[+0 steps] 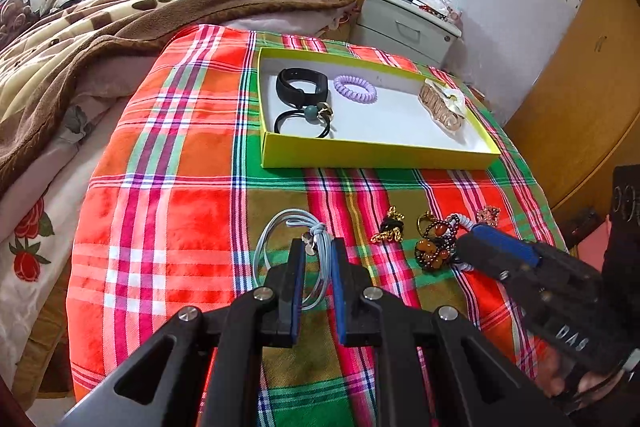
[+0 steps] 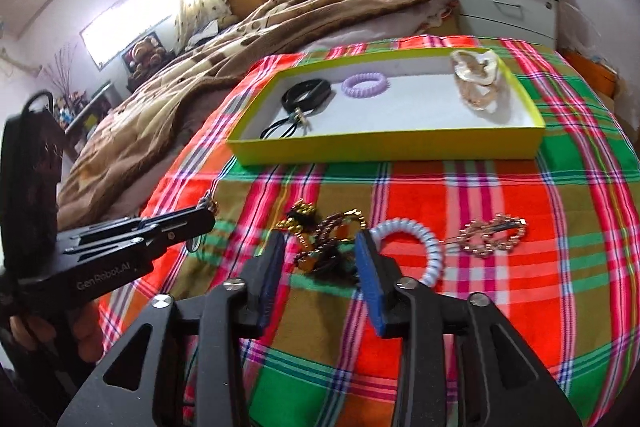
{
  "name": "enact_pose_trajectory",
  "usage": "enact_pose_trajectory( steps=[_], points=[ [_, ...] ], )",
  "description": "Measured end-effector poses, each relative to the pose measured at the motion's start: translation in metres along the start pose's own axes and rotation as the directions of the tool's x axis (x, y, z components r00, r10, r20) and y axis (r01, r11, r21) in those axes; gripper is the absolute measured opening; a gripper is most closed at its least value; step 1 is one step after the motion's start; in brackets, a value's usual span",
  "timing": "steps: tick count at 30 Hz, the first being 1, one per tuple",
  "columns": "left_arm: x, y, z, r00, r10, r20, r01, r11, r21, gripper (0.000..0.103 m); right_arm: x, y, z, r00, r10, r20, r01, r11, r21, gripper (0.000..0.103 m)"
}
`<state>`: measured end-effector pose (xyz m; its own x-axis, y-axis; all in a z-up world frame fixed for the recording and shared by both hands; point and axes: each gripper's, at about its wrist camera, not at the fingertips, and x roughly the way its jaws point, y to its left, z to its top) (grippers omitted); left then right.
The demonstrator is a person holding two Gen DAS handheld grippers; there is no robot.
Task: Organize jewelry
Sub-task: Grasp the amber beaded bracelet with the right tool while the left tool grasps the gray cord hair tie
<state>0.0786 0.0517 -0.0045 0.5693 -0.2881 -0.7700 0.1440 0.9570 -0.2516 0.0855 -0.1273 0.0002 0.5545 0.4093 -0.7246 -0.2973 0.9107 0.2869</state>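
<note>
left gripper [image 1: 318, 247] pinches the grey-blue hair tie [image 1: 280, 227] in front of the yellow box [image 1: 376, 153] — right gripper [image 2: 320, 247] gapes open over the beaded bracelet [image 2: 332, 227], nearer than the box.

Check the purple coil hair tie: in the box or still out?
In. The purple coil hair tie lies on the white floor inside the yellow box, beside the black band.
</note>
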Motion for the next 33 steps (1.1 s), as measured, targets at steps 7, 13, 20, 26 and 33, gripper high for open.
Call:
enact_pose_trajectory(
  steps=[7, 13, 20, 26, 33],
  points=[
    [0.002, 0.004, -0.004, 1.000, -0.007, -0.010, 0.007, 1.000, -0.010, 0.013, 0.017, 0.014, -0.002, 0.998, -0.052, -0.039, 0.049, 0.997, -0.063, 0.041],
    [0.001, 0.004, -0.005, 1.000, -0.010, -0.010, 0.010, 1.000, -0.009, 0.013, 0.022, 0.018, -0.003, 0.995, -0.098, -0.036, 0.094, 0.991, -0.097, 0.041],
    [0.000, 0.004, -0.006, 1.000, -0.017, -0.013, 0.017, 1.000, -0.012, 0.013, 0.022, 0.016, -0.006, 0.992, -0.119, -0.028, 0.116, 0.989, -0.093, 0.030],
    [-0.002, 0.004, -0.005, 1.000, -0.012, -0.009, 0.012, 1.000, -0.009, 0.013, 0.019, 0.016, -0.008, 0.993, -0.116, -0.019, 0.114, 0.990, -0.088, 0.027],
    [-0.007, 0.002, -0.003, 1.000, -0.003, -0.006, 0.003, 1.000, -0.004, 0.013, 0.011, 0.010, -0.009, 0.996, -0.091, -0.003, 0.090, 0.994, -0.061, 0.022]
  ],
)
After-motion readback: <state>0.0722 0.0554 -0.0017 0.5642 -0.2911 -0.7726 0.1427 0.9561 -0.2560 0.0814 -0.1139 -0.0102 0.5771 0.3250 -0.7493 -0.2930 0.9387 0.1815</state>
